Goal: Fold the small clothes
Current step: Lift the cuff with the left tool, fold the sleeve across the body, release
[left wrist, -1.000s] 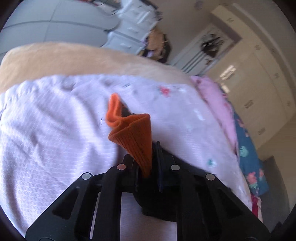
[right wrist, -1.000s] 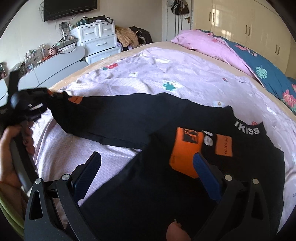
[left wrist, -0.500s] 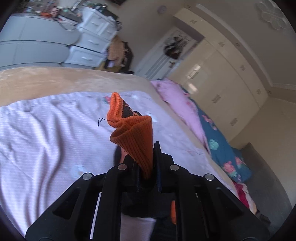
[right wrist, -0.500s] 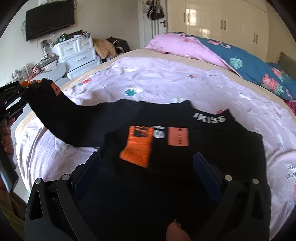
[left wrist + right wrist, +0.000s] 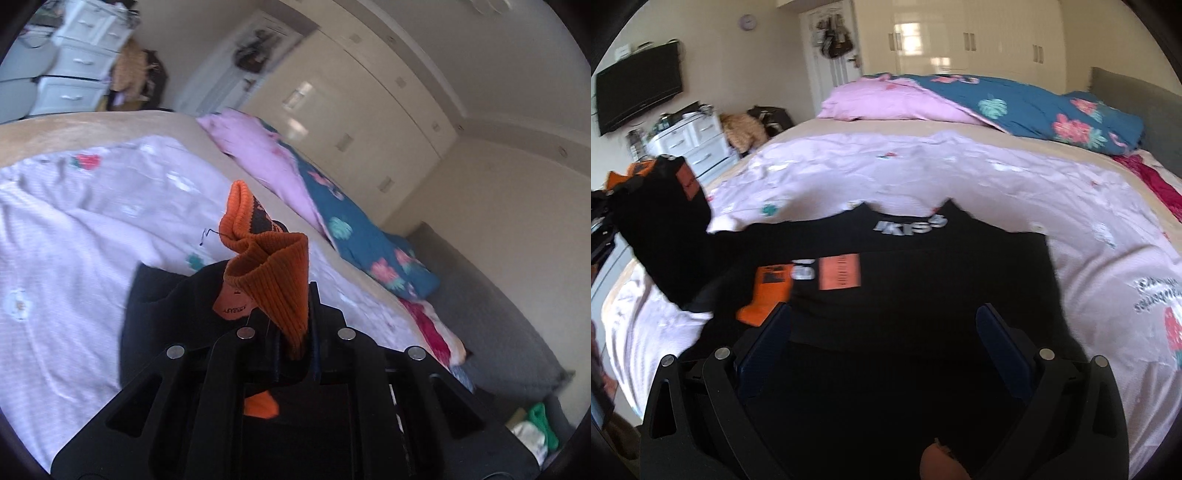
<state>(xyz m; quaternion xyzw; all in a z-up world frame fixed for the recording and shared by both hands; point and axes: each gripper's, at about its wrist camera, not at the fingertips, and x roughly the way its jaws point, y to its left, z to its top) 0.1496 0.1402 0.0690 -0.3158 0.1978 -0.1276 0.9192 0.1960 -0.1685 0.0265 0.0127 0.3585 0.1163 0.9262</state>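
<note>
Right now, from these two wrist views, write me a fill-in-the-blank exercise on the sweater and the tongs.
1. The left tongs are shut on the sweater's ribbed ____ cuff.
2. The right tongs hang ____ over the black sweater, gripping nothing.
3. The white letters at the sweater's collar read ____.
4. The sweater lies on a pale ____ sheet printed with small motifs.

Missing words: orange; open; KISS; pink

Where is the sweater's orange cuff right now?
The orange cuff is pinched in the left gripper, held above the lilac sheet. In the right wrist view it is at far left, near the white drawers.
</note>
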